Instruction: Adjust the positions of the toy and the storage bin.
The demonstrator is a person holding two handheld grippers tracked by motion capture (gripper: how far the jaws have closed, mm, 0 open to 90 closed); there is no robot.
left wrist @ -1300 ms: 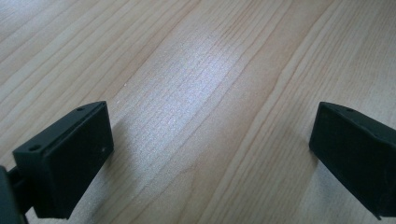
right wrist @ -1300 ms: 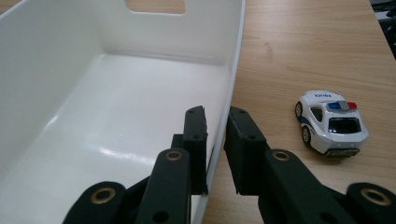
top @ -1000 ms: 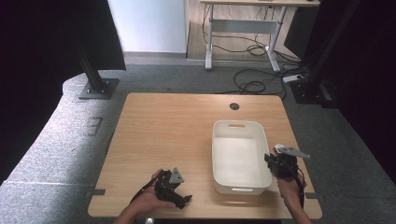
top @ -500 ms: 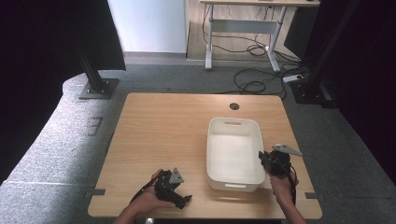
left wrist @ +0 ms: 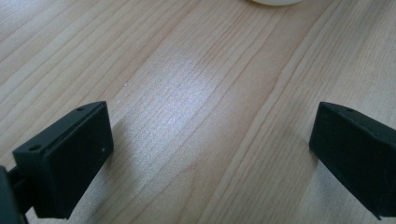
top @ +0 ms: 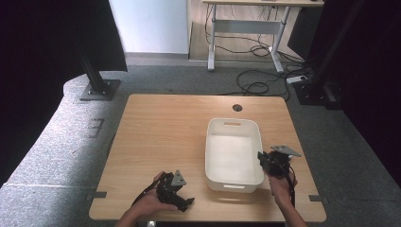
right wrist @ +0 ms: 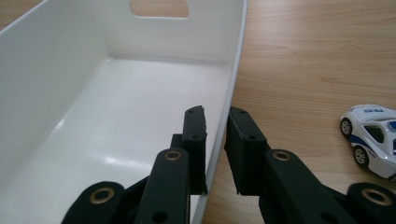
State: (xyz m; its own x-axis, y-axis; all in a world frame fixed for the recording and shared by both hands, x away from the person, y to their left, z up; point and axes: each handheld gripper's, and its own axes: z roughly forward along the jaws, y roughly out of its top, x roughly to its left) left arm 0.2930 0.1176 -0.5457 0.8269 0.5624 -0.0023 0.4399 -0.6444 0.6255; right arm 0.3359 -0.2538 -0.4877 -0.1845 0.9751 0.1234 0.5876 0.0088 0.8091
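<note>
Jaws of my right gripper (right wrist: 215,122) are clamping the right wall of the white plastic bin (top: 233,152), one inside, one outside. I am dragging it leftward across the wooden table (top: 165,127), away from the toy police car (right wrist: 371,133). My left gripper (top: 176,194) is resting open, near the front edge.

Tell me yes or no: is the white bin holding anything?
No, the white bin shows a bare white floor inside in the high view.
</note>
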